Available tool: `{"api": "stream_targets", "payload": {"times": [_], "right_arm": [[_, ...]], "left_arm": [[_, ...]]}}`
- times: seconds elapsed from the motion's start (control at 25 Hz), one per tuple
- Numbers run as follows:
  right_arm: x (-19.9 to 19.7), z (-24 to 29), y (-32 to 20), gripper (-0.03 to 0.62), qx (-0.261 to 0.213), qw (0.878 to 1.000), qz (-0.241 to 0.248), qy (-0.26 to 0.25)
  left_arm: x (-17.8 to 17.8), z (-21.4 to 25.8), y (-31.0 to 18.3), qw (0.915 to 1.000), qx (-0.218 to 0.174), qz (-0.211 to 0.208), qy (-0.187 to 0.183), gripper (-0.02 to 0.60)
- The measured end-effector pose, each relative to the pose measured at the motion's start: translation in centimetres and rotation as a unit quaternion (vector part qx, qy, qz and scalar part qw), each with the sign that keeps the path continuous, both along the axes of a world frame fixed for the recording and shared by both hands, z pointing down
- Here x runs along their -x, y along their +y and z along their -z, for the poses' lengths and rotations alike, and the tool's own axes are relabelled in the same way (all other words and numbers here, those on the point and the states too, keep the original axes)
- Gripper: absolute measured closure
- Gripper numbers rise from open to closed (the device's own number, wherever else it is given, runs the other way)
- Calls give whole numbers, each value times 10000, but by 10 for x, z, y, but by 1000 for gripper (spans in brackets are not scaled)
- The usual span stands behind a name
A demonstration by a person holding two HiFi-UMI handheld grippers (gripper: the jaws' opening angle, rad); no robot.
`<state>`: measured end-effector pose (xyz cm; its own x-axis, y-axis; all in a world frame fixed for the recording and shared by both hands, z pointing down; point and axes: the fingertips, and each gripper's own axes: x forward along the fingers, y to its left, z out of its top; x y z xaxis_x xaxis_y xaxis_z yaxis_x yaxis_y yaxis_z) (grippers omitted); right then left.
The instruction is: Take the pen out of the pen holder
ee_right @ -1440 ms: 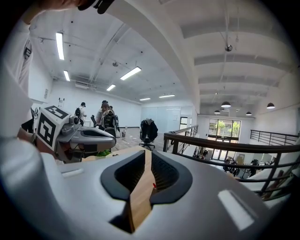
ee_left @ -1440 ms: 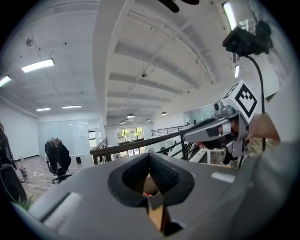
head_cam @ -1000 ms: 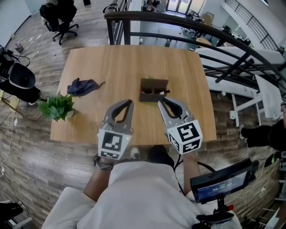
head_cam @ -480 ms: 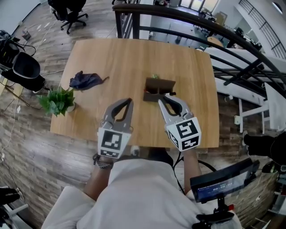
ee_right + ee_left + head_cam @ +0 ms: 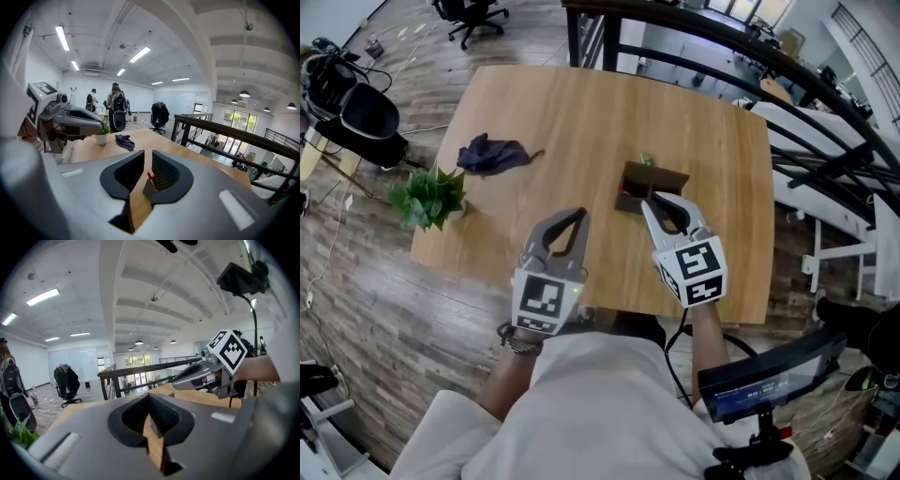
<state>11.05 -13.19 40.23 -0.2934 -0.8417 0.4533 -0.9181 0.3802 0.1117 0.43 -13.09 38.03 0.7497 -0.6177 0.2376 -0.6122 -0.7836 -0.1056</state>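
A dark brown pen holder (image 5: 651,178) stands on the wooden table (image 5: 581,112), right of its middle, with a green-tipped item sticking up at its far edge. My right gripper (image 5: 658,199) hovers over the holder's near edge, jaws a narrow slit apart and empty. Through that slit in the right gripper view (image 5: 148,157) I see the holder (image 5: 148,188) and a red pen tip (image 5: 149,176). My left gripper (image 5: 578,216) hangs over bare table left of the holder, shut on nothing, tips touching (image 5: 149,397).
A crumpled dark blue cloth (image 5: 494,153) lies at the table's far left. A small potted plant (image 5: 427,199) sits at the left edge. A black railing (image 5: 712,33) runs behind the table. Office chairs stand on the wood floor to the left.
Both grippers have moved forward over the table. The right one's tips now reach the pen holder's near edge; earlier they were short of it. The head camera has tilted.
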Motion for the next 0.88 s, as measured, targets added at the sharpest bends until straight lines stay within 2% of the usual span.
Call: {"api": "stream_targets", "payload": {"times": [0.36, 0.6, 0.88], "right_arm": [[11, -25, -18, 539, 308, 9991, 287, 54], [13, -49, -30, 531, 534, 9969, 440, 384], [19, -63, -40, 526, 745, 9943, 616, 459]], "left_arm": [[4, -10, -2, 9997, 188, 147, -61, 583], [8, -23, -4, 9990, 334, 269, -123, 583], [11, -29, -7, 9979, 472, 389, -195, 583]]}}
